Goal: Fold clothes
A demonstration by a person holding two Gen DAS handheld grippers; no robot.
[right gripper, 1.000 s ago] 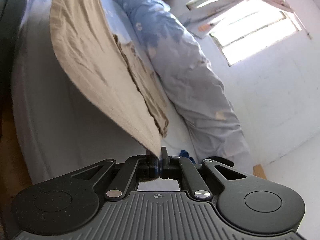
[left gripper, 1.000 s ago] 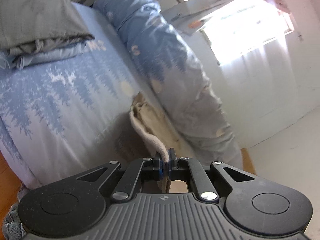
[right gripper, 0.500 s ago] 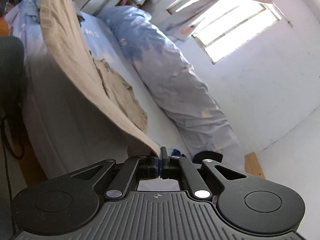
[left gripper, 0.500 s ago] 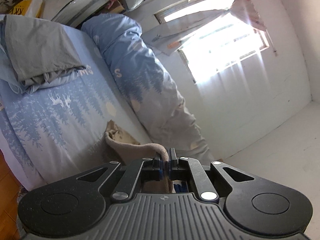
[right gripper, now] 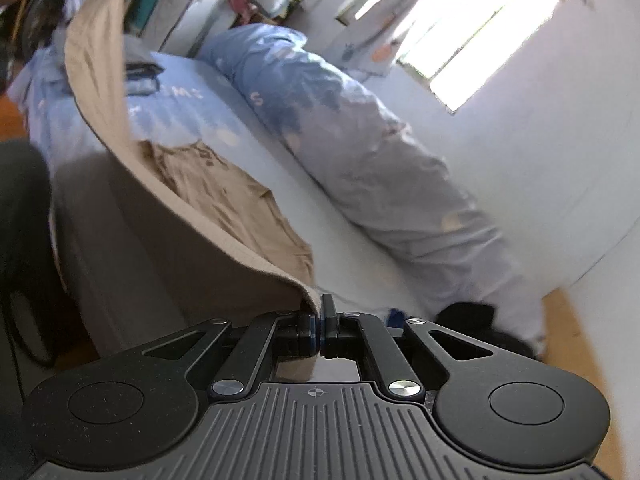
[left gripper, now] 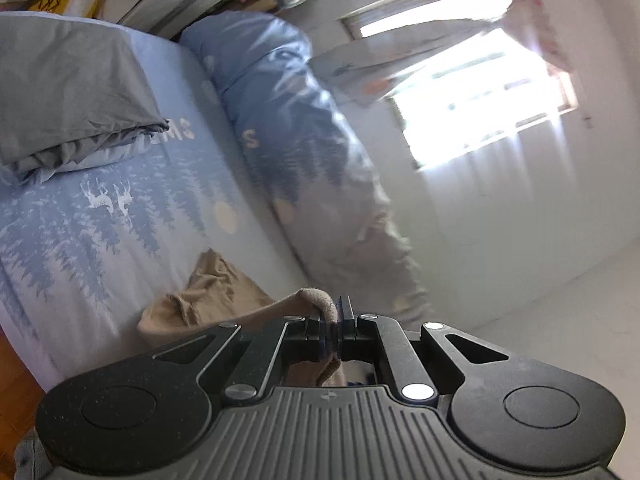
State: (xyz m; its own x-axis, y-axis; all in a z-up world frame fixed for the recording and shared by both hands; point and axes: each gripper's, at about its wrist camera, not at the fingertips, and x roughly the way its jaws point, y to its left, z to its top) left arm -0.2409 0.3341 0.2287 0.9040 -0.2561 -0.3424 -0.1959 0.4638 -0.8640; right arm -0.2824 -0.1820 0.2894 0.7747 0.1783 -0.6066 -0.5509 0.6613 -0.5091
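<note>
The left gripper point(left gripper: 338, 314) points slightly downward over the bed point(left gripper: 168, 184), its jaws pressed together on a thick rolled edge of the tan garment point(left gripper: 208, 296). From that pinch the cloth drops away to the left and ahead of the gripper, bunching on the blue printed sheet. A folded grey blanket point(left gripper: 72, 92) lies further ahead to the left, and a rolled blue duvet point(left gripper: 296, 136) runs along the wall ahead.

The right gripper point(right gripper: 320, 308) tilts more steeply down, its jaws clamped on the garment's point(right gripper: 200, 208) ribbed hem. From there the cloth stretches up and leftward as a taut band, while its lower part rests on the bed point(right gripper: 176, 116) just ahead.
</note>
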